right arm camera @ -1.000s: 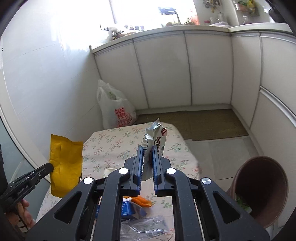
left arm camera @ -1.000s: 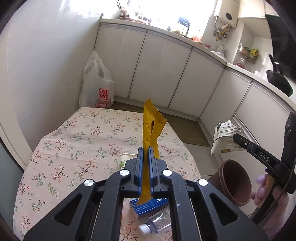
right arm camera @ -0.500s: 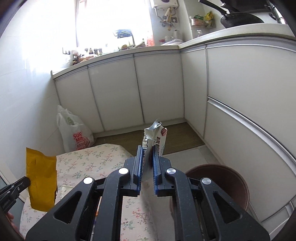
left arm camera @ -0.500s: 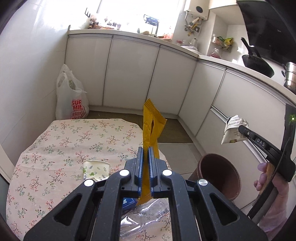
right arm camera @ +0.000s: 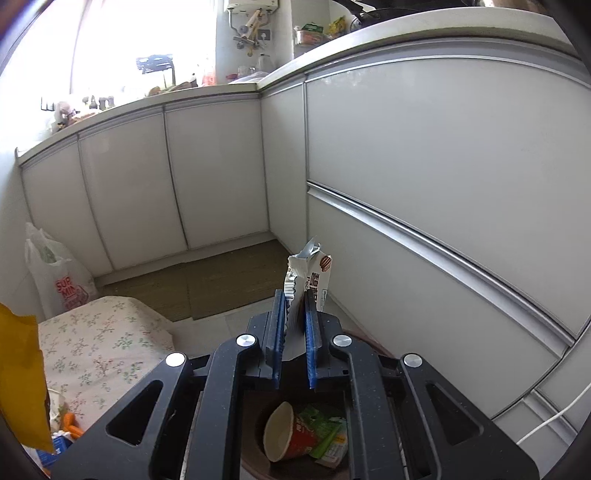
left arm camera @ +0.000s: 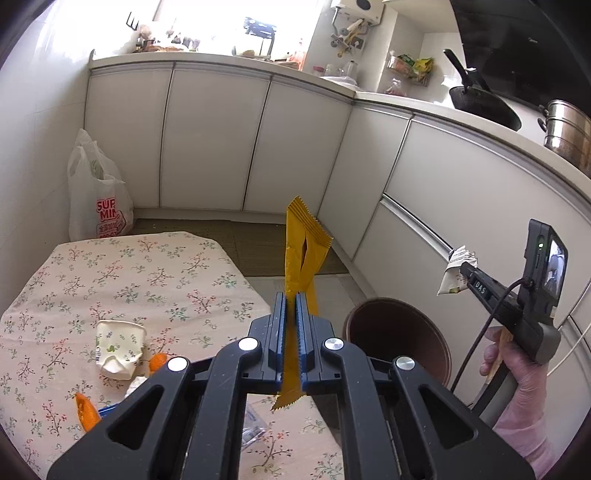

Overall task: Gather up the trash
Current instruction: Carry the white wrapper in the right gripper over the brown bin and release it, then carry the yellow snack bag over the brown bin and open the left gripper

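Over the brown bin [right arm camera: 306, 439], which already holds a cup and wrappers, the right gripper [right arm camera: 294, 325] clamps a torn white wrapper [right arm camera: 308, 275], the left gripper [left arm camera: 291, 332] pinches a yellow wrapper [left arm camera: 303, 251], and the table [left arm camera: 155, 273] looks maybe half cleared, cup [left arm camera: 117, 347] and scraps left.

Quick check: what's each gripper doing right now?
Left gripper: shut on the yellow wrapper.
Right gripper: shut on the white torn packet.

Blown-out daylight from the window [left arm camera: 207, 14], sharp focus, fisheye-bent dark corners.
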`<action>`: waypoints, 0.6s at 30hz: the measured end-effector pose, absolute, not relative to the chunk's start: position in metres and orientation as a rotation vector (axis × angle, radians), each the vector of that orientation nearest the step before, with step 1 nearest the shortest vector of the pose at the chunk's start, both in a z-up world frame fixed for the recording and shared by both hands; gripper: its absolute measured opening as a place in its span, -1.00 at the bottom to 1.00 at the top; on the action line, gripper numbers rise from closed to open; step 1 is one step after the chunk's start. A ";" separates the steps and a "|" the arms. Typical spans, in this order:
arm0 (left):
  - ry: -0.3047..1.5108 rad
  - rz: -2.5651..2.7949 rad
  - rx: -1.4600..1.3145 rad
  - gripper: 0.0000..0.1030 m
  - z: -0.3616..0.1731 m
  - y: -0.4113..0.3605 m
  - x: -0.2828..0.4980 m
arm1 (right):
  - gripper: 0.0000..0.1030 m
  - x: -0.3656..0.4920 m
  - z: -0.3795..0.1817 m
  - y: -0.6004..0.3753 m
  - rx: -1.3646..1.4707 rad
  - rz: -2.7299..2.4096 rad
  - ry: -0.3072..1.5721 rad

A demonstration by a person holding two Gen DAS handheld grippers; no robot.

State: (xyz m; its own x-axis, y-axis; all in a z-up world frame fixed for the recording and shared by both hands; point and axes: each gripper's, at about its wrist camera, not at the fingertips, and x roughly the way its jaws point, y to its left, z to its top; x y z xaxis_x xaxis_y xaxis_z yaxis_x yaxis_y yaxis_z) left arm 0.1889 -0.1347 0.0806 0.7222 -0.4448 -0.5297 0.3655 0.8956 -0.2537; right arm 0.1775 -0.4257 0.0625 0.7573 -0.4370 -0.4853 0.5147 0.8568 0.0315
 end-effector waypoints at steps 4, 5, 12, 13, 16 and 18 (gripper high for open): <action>0.636 -0.489 -0.136 -0.89 0.080 -0.165 0.195 | -0.51 0.176 0.055 -0.441 0.199 -0.538 0.503; 0.644 -0.500 -0.137 -0.89 0.080 -0.173 0.198 | 0.03 0.176 0.056 -0.443 0.208 -0.539 0.492; 0.689 -0.590 -0.143 -0.89 0.081 -0.234 0.211 | 0.67 0.140 0.066 -0.481 0.312 -0.635 0.367; 0.692 -0.602 -0.136 -0.89 0.081 -0.243 0.211 | 0.78 0.134 0.067 -0.486 0.328 -0.653 0.353; 0.694 -0.630 -0.117 -0.89 0.082 -0.266 0.211 | 0.86 0.122 0.069 -0.499 0.342 -0.706 0.330; 0.701 -0.649 -0.106 -0.89 0.082 -0.281 0.211 | 0.86 0.117 0.069 -0.504 0.333 -0.737 0.334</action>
State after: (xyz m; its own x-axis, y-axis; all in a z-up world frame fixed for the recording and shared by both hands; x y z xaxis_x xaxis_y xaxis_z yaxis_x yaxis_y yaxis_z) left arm 0.2115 -0.2813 0.0822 0.5778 -0.5880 -0.5660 0.5193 0.7999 -0.3009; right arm 0.1173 -0.5043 0.0687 0.6931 -0.5941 -0.4082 0.6985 0.6933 0.1771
